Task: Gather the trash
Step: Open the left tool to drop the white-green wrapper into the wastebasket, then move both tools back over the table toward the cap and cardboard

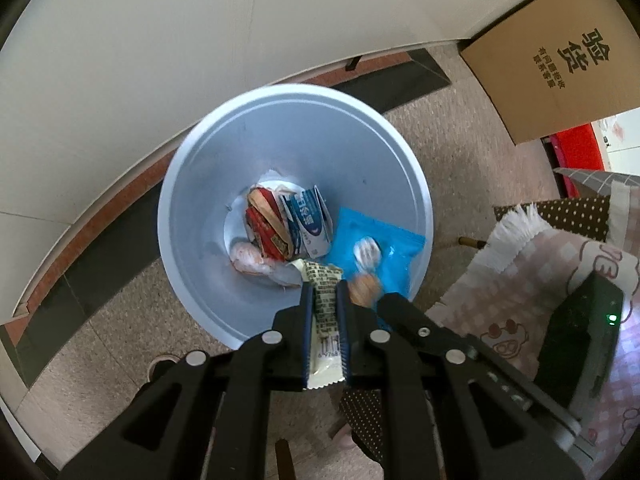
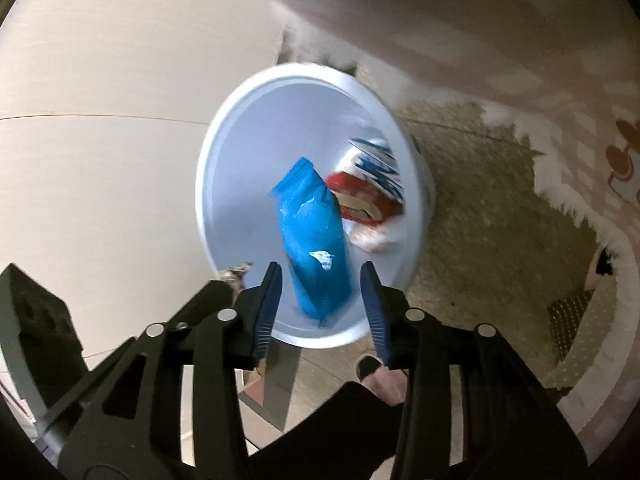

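A pale blue trash bin [image 1: 208,184] stands on the floor and holds several wrappers: a red packet [image 1: 266,226], a blue-and-white carton [image 1: 310,222] and a pink bag [image 1: 250,258]. My left gripper [image 1: 325,290] is shut on a white wrapper with black print [image 1: 326,320], held over the bin's near rim. My right gripper [image 2: 320,276] is open above the bin [image 2: 240,152]. A blue snack bag [image 2: 314,240] hangs blurred between and just beyond the right gripper's fingers, over the bin's mouth; it also shows in the left wrist view [image 1: 372,248].
A white wall panel [image 1: 140,60] runs behind the bin. A cardboard box [image 1: 560,60] sits at the right. A pink fringed cloth [image 1: 540,280] covers furniture to the right, also seen in the right wrist view [image 2: 580,120]. A foot in a slipper [image 2: 378,376] is below.
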{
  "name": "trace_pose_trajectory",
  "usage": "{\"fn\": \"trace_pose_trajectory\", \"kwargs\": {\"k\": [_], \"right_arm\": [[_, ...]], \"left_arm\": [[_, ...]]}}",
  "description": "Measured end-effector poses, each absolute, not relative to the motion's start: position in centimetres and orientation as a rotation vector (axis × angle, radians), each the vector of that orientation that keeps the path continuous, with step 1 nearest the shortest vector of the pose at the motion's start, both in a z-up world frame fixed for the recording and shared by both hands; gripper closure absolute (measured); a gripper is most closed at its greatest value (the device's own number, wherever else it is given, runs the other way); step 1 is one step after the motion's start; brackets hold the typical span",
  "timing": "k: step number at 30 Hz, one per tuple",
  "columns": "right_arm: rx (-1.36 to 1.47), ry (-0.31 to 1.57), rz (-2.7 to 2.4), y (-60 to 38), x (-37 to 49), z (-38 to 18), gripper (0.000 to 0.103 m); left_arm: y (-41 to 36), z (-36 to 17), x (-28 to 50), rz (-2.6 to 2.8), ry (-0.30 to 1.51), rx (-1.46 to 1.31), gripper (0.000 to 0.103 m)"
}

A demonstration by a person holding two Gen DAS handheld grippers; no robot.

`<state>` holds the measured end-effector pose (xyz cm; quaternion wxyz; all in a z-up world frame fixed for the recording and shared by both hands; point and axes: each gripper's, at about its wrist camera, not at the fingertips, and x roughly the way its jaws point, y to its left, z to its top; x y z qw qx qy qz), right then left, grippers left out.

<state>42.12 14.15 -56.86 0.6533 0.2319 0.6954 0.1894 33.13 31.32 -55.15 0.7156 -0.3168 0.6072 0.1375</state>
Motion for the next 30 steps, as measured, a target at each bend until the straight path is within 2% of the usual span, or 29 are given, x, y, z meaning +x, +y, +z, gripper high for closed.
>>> {"fn": "trace_pose_trajectory", "kwargs": {"k": [2, 4, 6, 8, 11, 14, 19, 23, 30], "right_arm": [[0.515, 1.559, 0.426, 14.0, 42.2, -56.3, 0.051], [0.509, 1.544, 0.41, 13.9, 42.5, -55.7, 0.048], [0.52, 1.534, 0.401, 13.6, 42.6, -55.0, 0.047], [0.505, 1.524, 0.393, 13.3, 42.4, -54.7, 0.046], [0.534, 1.525, 0.405, 13.4, 42.2, -53.9, 0.046], [0.583, 1.532, 0.417, 13.6, 42.1, -53.3, 0.045], [0.543, 1.514, 0.487, 15.6, 40.7, -49.7, 0.044], [0.463, 1.451, 0.569, 17.9, 39.2, -44.8, 0.044], [0.285, 1.212, 0.71, 20.4, 35.7, -31.9, 0.042]], "left_arm": [[31.5, -54.8, 33.2, 0.309, 1.327, -0.712, 0.09], [31.8, -54.4, 33.3, 0.317, 1.322, -0.72, 0.081], [31.9, -53.9, 33.1, 0.335, 1.311, -0.705, 0.066], [31.9, -53.3, 33.1, 0.34, 1.302, -0.697, 0.062], [32.3, -52.3, 32.6, 0.349, 1.292, -0.704, 0.062], [32.4, -50.5, 31.6, 0.375, 1.276, -0.679, 0.055], [33.9, -46.8, 28.9, 0.415, 1.222, -0.688, 0.054], [35.3, -41.9, 26.1, 0.463, 1.134, -0.703, 0.053], [35.6, -30.7, 21.8, 0.497, 0.945, -0.654, 0.05]]}}
